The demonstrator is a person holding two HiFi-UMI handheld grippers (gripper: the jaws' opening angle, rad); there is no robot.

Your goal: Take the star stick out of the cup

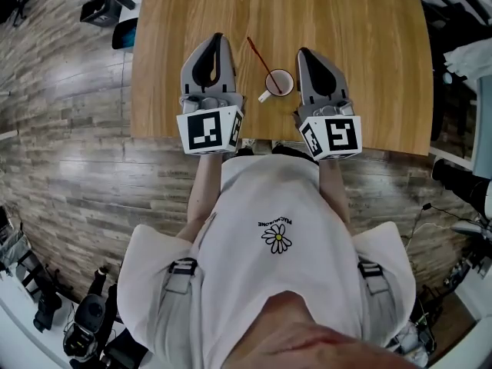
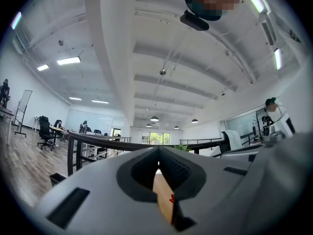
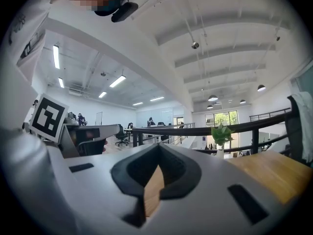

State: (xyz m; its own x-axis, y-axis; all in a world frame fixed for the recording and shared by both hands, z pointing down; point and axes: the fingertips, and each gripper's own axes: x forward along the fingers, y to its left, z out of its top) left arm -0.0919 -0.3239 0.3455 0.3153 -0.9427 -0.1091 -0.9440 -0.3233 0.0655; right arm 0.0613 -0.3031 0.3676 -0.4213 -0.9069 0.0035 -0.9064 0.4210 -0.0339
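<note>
In the head view a small white cup (image 1: 278, 83) with a handle stands on the wooden table (image 1: 361, 44). A thin red stick (image 1: 259, 57) leans out of it toward the far left; its star end is too small to make out. My left gripper (image 1: 217, 38) lies on the table left of the cup, jaws closed and empty. To the right of the cup rests my right gripper (image 1: 305, 52), also shut with nothing in it. Neither touches the cup. Each gripper view shows its jaw tips meeting, the left gripper (image 2: 158, 148) and the right gripper (image 3: 159, 146), with bare table behind.
The table's near edge runs just under both marker cubes, with the person's white shirt (image 1: 269, 206) below it. Wooden floor surrounds the table; dark equipment sits at the floor's left and right edges. A potted plant (image 3: 221, 133) and a railing show beyond the table.
</note>
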